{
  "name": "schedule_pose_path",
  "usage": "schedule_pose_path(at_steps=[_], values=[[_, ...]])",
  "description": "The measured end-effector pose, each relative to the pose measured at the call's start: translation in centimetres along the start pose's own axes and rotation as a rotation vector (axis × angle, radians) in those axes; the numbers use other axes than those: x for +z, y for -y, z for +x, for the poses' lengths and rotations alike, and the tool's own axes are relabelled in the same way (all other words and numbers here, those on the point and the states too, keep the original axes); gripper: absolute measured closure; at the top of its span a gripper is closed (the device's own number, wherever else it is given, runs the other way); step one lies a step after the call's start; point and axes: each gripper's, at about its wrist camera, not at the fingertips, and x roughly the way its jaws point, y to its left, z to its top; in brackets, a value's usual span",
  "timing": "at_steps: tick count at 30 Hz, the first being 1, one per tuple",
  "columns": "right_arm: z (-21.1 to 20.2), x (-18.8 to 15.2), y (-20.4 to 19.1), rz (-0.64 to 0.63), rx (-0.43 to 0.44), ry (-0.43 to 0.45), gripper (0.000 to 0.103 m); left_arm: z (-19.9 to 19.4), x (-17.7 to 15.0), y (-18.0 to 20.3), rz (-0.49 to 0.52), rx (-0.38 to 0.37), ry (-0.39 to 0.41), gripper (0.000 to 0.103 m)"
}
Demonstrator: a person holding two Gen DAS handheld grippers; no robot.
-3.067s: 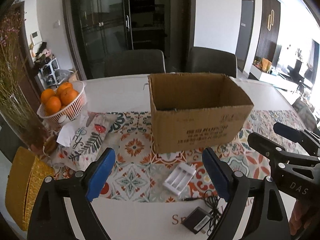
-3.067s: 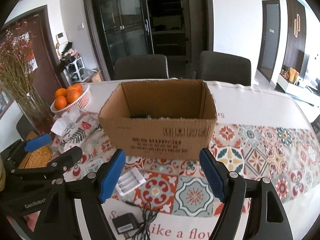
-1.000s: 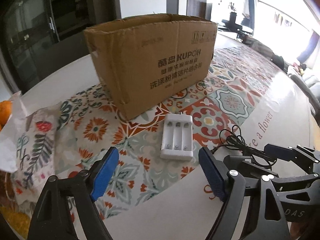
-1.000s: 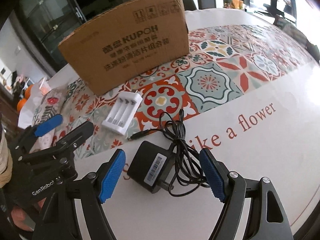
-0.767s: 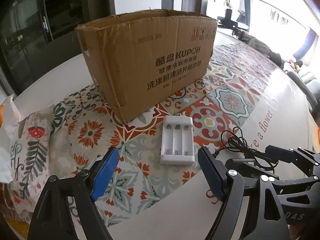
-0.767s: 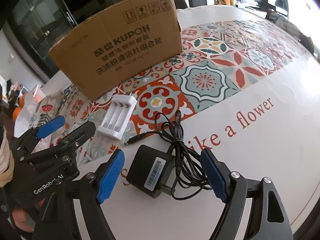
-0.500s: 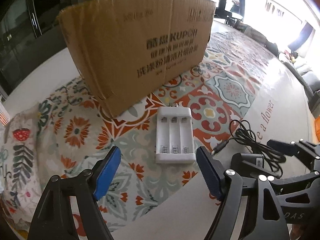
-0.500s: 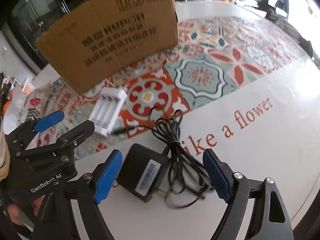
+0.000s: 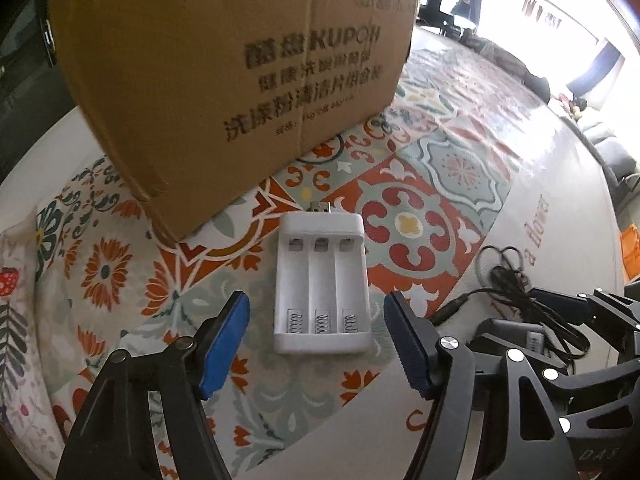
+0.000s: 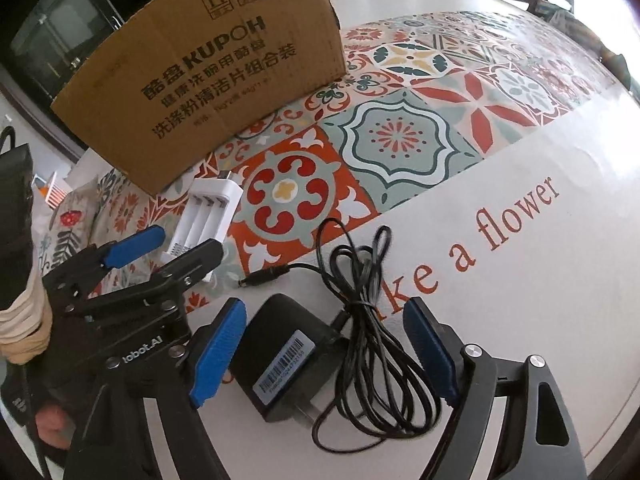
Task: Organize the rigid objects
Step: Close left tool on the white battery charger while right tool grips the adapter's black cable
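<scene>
Two grippers hang over a surface (image 10: 520, 280) covered by a cloth with a band of patterned tiles and a plain white border printed with red lettering. The left gripper (image 9: 316, 332) points steeply down at a white three-slot battery charger (image 9: 322, 280) that lies flat on the tiled band, just in front of the near corner of a brown cardboard box (image 9: 240, 60) printed with dark lettering. The charger's spring end lies between the blue pads (image 9: 224, 340), with a visible gap on each side; the jaws are closing and neither pad touches the charger. Its plug end points toward the box.

The right gripper (image 10: 324, 344) straddles a black power adapter (image 10: 284, 356) with a barcode label, which lies on the white border toward the near edge of the surface. Its tangled black cable (image 10: 372, 332) is heaped beside it, also between the pads, and the barrel plug (image 10: 264, 274) reaches toward the tiled band. These jaws are closing too; the left pad sits just beside the adapter's body, and I cannot tell whether it touches, while the right pad is clear of the cable.

From the right wrist view the left gripper (image 10: 176, 244) appears at the left edge, with the charger (image 10: 204, 220) beyond its fingers and the box (image 10: 208, 72) behind.
</scene>
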Motion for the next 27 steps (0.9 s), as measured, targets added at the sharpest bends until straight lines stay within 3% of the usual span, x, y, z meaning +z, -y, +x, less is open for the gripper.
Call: schedule_pose_path(at_steps=[5,9,17,18,19,20,27], values=[[0.1,-0.1,-0.1,-0.02,-0.011,0.003,0.032,0.7,0.4,1.3,0.029,0.037,0.016,0.035],[-0.2,-0.2,0.0,-0.021,0.014,0.018,0.037,0.8,0.4,2.5,0.045,0.027,0.042,0.056],[-0.9,-0.5,0.4,-0.021,0.078,0.036,0.051,0.5,-0.6,3.4,0.026,-0.01,0.047,0.056],[-0.9,-0.6,0.3,-0.022,0.084,0.031,0.055,0.5,-0.7,3.5,0.018,-0.013,0.047,0.056],[-0.9,-0.6,0.3,-0.024,0.083,0.026,0.068,0.4,-0.8,3.5,0.011,-0.016,0.048,0.056],[-0.8,-0.5,0.4,-0.023,0.089,0.013,0.071,0.4,-0.9,3.4,0.004,-0.015,0.049,0.056],[-0.3,-0.5,0.1,-0.044,0.086,-0.009,0.078,-0.5,-1.5,2.3,-0.021,-0.013,0.056,0.056]])
